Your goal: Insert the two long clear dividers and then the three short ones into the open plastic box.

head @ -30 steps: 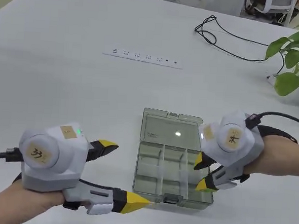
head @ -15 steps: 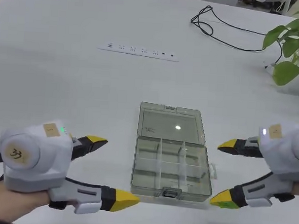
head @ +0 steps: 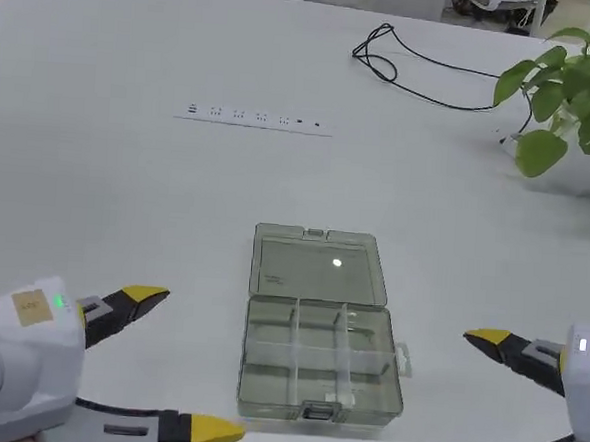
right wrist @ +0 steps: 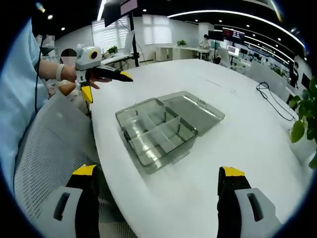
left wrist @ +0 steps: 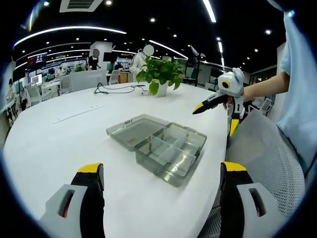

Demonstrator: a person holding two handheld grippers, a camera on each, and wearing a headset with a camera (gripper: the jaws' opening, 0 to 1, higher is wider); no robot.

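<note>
The left gripper (head: pixel 194 365) sits at about 8 o'clock of the box. Its yellow-tipped fingers (head: pixel 135 296) are spread wide and grip nothing. One points toward the box and the other lies low at the near edge of the white table (head: pixel 87 178). Neither finger touches the box.

The open plastic box (head: pixel 264 404) rests in the middle of the table, a little toward 6 o'clock in the head view. Its lid (head: pixel 317 262) is folded flat toward 12 o'clock. Two long clear dividers (head: pixel 295 349) run from 12 to 6 o'clock inside the tray. Short cross pieces (head: pixel 318 339) span between the walls from 9 to 3 o'clock. Clear plastic against clear plastic makes their number hard to settle, though the two gripper views show the tray split into several cells. The inserting looks finished or very nearly so. At most, what is left is checking that each short piece sits fully down in its slots.

The right gripper (head: pixel 452 399) is at about 4 o'clock of the box, set apart from it. Its jaws are also wide apart and empty.

A power strip (head: pixel 251 116) lies far off at 11 o'clock. A black cable (head: pixel 425 64) and a potted plant (head: pixel 569 82) lie toward 1 and 2 o'clock, well apart from the work.
</note>
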